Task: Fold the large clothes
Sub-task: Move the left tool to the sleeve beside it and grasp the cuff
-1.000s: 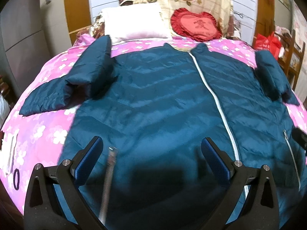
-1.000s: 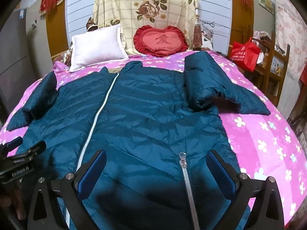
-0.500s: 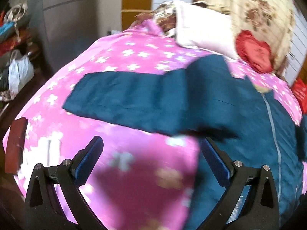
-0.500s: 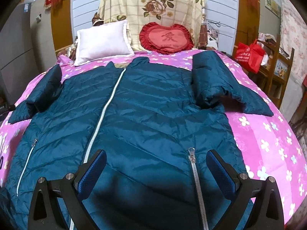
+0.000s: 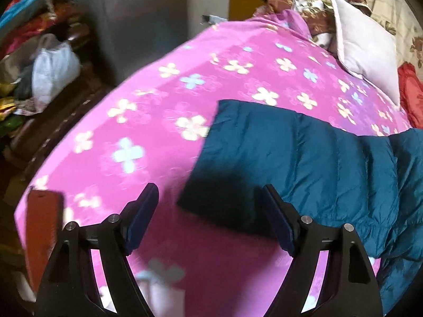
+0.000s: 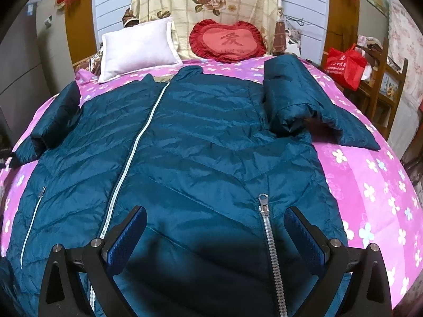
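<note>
A dark teal padded jacket (image 6: 201, 142) lies flat and zipped on the pink flowered bed (image 6: 370, 185), collar toward the pillows. Its right sleeve (image 6: 298, 105) is bent over at the upper right. Its left sleeve (image 5: 277, 158) lies stretched out on the bedspread in the left wrist view. My left gripper (image 5: 208, 206) is open and empty, just above the cuff end of that sleeve. My right gripper (image 6: 215, 227) is open and empty, above the jacket's lower hem near a pocket zip (image 6: 267, 222).
A white pillow (image 6: 137, 47) and a red heart cushion (image 6: 227, 41) stand at the head of the bed. A red bag (image 6: 343, 63) sits on a wooden shelf at right. Piled clothes and a white bag (image 5: 53, 66) lie left of the bed.
My left gripper has swung left from above the jacket body to the left sleeve's cuff and moved in close. My right gripper has shifted slightly; the left gripper has left its view.
</note>
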### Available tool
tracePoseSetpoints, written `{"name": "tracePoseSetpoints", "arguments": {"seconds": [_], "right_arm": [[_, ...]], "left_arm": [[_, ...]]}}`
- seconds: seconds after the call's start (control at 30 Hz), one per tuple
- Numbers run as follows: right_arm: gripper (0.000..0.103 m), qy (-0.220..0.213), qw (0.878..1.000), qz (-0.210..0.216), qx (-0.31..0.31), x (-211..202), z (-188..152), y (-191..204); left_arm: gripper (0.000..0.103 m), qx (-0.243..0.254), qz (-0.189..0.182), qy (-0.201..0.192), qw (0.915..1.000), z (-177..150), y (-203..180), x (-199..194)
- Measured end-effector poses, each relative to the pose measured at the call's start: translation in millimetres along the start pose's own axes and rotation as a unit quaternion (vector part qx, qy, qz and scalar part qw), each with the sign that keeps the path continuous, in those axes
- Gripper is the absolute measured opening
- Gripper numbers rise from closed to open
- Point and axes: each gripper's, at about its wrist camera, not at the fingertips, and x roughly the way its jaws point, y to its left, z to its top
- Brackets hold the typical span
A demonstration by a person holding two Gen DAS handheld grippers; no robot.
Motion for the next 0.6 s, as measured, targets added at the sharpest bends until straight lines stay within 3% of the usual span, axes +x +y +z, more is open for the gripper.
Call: {"name": "tracePoseSetpoints", "arguments": {"seconds": [0.07, 0.17, 0.33, 0.37, 0.4, 0.43, 0.6], "right_arm": [[0.103, 0.004, 1.0, 0.002, -0.004, 2.6, 0.0, 2.8], [0.103, 0.012, 1.0, 0.004, -0.011, 7.3, -0.4, 7.6], [0.103, 0.017, 1.0, 0.005, -0.013, 10.1, -0.5, 9.6], [0.103, 0.017, 1.0, 0.006, -0.012, 10.5, -0.4, 9.6], [0.103, 0.017, 1.0, 0.006, -0.011, 10.7, 0.1, 9.6], [0.103, 0.017, 1.0, 0.006, -0.009, 11.2, 0.8, 9.8], [0.103, 0.015, 1.0, 0.008, -0.006, 10.8, 2.0, 9.3]], "left_arm": [[0.08, 0.001, -0.021, 0.011, 0.9997, 0.2, -7.1, 8.4], [0.081, 0.008, -0.02, 0.019, 0.9996, 1.5, -16.4, 23.4], [0.082, 0.027, -0.005, -0.005, 0.9996, 3.0, -24.7, 30.1], [0.059, 0.026, -0.006, -0.014, 0.9995, 2.7, -25.1, 28.5], [0.013, 0.023, -0.017, -0.024, 0.9993, 2.9, -24.7, 24.8], [0.013, 0.013, -0.037, -0.026, 0.9989, 3.1, -23.4, 22.2], [0.01, 0.008, -0.043, -0.092, 0.9948, 3.3, -21.8, -20.1]]}}
